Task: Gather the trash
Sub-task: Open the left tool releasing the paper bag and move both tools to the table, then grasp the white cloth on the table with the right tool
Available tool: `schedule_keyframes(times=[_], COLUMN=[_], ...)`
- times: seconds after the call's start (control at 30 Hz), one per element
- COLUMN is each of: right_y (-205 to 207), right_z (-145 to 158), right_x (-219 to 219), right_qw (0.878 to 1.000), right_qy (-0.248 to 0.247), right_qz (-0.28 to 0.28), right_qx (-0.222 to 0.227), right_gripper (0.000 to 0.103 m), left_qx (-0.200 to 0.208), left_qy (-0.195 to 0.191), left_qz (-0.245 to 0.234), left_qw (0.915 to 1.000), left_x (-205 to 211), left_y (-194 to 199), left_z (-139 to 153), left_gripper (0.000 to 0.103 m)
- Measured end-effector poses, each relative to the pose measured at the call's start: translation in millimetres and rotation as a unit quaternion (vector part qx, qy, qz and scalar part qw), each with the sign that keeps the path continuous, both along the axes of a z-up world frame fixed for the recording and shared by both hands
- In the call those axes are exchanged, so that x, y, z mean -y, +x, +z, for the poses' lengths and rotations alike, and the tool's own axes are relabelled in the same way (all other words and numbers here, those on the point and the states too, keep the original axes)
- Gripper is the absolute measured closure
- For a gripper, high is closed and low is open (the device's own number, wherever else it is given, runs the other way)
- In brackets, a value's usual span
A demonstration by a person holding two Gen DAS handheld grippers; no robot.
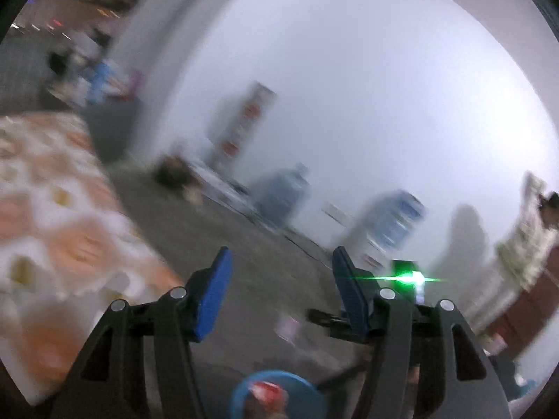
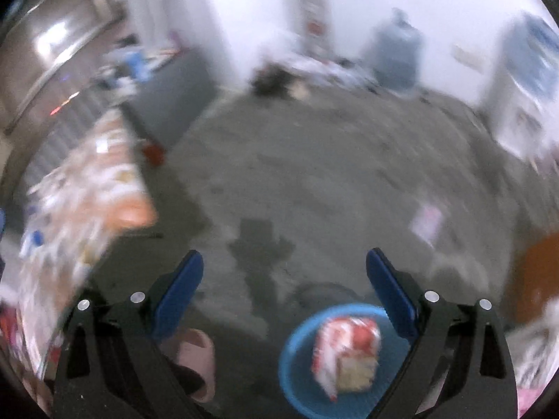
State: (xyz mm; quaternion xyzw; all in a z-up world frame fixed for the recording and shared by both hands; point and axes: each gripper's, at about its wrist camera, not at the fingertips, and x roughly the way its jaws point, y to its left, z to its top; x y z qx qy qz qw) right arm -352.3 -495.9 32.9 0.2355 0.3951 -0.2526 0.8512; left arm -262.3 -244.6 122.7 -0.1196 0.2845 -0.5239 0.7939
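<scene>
**A:** Grey concrete floor (image 2: 314, 181), a white wall behind, and it's all smeared with motion blur. What's the trash here?

**B:** The clearest piece is a red-and-white snack wrapper (image 2: 346, 352) lying inside a blue basin (image 2: 297, 345) on the floor, just below the right gripper (image 2: 284, 272). The left wrist view catches the same basin at its bottom edge. There's also a pale pinkish scrap of paper (image 2: 426, 223) loose on the floor, well apart from the basin, to the right.

**A:** How would those handle?

**B:** My guess is the wrapper is light, thin and crinkly, probably slick film, so it would crush and not resist. I'd pinch it on a raised fold or crumpled edge, not the flat face. The paper scrap looks flat against the floor, so it's harder to get under; I'd take it at a lifted corner, if there is one.

**A:** And the fingers?

**B:** The right ones stand wide apart with nothing between them. The left gripper (image 1: 283, 269) is parted about halfway, also empty, and aimed out toward the wall.

**A:** Any writing?

**B:** Nothing readable. The wrapper shows only red and white patches. A tall poster (image 1: 244, 122) on the wall has red blocks, and two big blue water bottles (image 1: 283, 195) stand by the wall, but any labels are too blurred.

**A:** Anything else nearby?

**B:** A pink slipper (image 2: 199, 359) beside the basin and an orange-patterned cloth (image 2: 91, 188) at left.
</scene>
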Motion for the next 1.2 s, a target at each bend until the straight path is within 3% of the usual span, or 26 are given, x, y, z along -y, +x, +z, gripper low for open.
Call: schedule_keyframes(times=[0.17,0.27,0.33,0.43,0.53,0.67,0.7,0.83,0.93,1.07,1.13,1.2], right_y=[70,110,139,175,220,296,316,391,444,501,513,527], right_z=[26,34,39,46,50,47,46,43,41,43,44,41], right_x=[-52,-86,-112,-142,-172,-206,-216,-255,-285,-321,-331,-346], right_qw=[0.995,0.987,0.980,0.972,0.961,0.949,0.945,0.924,0.897,0.889,0.888,0.880], right_qy=[-0.033,-0.034,-0.039,-0.044,-0.034,-0.042,-0.043,-0.032,-0.022,-0.022,-0.027,-0.051], right_qz=[0.096,0.154,0.192,0.230,0.271,0.312,0.325,0.381,0.439,0.453,0.454,0.466], right_qx=[0.024,0.029,0.032,0.033,0.028,0.013,0.011,-0.023,-0.041,-0.061,-0.062,-0.081], right_gripper=[0.013,0.013,0.013,0.013,0.010,0.010,0.010,0.010,0.010,0.010,0.010,0.011], left_qx=[0.028,0.033,0.013,-0.035,-0.081,-0.081,-0.075,-0.098,-0.116,-0.129,-0.129,-0.130], left_qy=[0.011,0.064,0.078,0.071,0.089,0.140,0.144,0.109,0.107,0.098,0.101,0.100], left_qz=[0.116,0.219,0.274,0.316,0.345,0.370,0.375,0.372,0.373,0.374,0.377,0.373], left_qw=[0.9928,0.9730,0.9585,0.9456,0.9310,0.9151,0.9128,0.9167,0.9143,0.9131,0.9115,0.9133], left_x=[-95,-158,-195,-254,-301,-330,-337,-365,-375,-377,-374,-370], left_y=[47,87,115,167,220,276,283,286,284,285,284,283], left_z=[17,17,11,-1,-12,-15,-16,-37,-44,-49,-51,-52], left_gripper=[0.041,0.041,0.041,0.041,0.041,0.041,0.041,0.041,0.041,0.041,0.041,0.041])
